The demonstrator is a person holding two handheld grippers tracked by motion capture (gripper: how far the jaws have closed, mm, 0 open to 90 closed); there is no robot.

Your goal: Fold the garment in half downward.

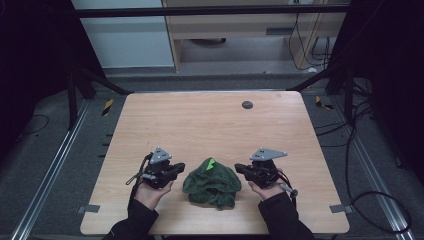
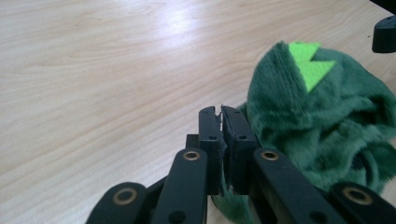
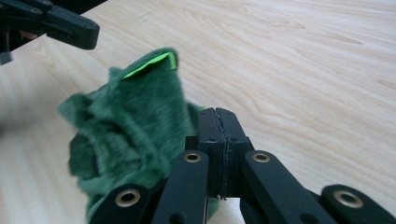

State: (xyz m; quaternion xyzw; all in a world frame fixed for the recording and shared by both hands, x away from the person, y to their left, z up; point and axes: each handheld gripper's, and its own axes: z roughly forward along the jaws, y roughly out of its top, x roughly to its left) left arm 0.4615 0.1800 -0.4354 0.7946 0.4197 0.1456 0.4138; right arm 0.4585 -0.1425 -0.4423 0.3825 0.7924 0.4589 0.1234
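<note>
Cloth: I saw a crumpled green fleece cloth (image 1: 212, 183) on the wooden bench (image 1: 210, 120) near its front edge | left tool (image 1: 178, 170) jaws pressed together, empty, just beside cloth | right tool (image 1: 240, 170) likewise

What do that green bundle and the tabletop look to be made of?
Green bundle: soft plush or fleece, judging by the fuzzy matte pile and limp folds in both gripper views; the bright green patch looks flatter, possibly felt. Table: light wood or wood-look laminate, with printed-looking grain and a smooth, slightly glossy sheen; which one is unclear.
</note>
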